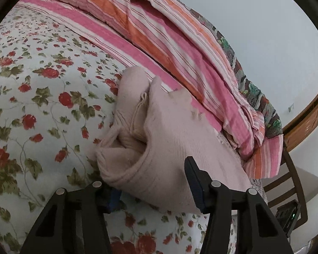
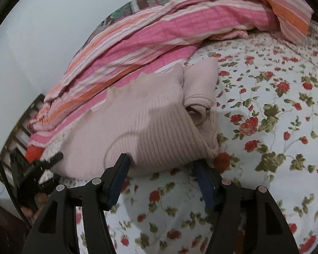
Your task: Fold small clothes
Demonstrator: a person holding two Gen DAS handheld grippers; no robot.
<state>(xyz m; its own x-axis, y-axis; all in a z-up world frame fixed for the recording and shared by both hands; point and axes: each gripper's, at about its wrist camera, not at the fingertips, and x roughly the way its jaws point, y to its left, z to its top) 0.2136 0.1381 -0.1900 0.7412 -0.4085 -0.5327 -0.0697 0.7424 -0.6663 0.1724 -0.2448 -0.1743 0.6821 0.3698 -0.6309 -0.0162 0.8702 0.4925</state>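
While the pale pink ribbed knit garment (image 1: 163, 139) lies bunched on the white bedsheet printed with red roses and green leaves (image 1: 42, 97), both grippers sit at its near edge. Seen from the left wrist, the left gripper (image 1: 152, 182) has its jaws spread wide; the right-hand finger (image 1: 196, 182) rests against the near part of the garment's flat panel, and the left-hand finger is mostly hidden under a rolled fold of the knit, so I cannot tell whether any cloth is truly pinched. That rolled fold (image 1: 125, 148) bulges on the left side of the garment, with a cream inner layer showing in the crease.

From the right wrist, the right gripper (image 2: 161, 169) is likewise wide open, its two blue-padded fingers (image 2: 119, 175) straddling the near edge of the garment (image 2: 150, 127) without closing on it. The garment's ribbed panel faces up, and its folded-over part sits at the far right. The left gripper (image 2: 42, 165) appears at the far left of this view, beside the garment's left edge.

Beyond the garment, touching its far edge, a pink, orange and white striped blanket (image 1: 159, 33) is heaped along the far side of the bed, with a patterned green and brown cloth (image 1: 243, 80) behind it. A wooden chair (image 1: 296, 148) stands to the right of the bed, against a plain pale wall (image 1: 254, 21).
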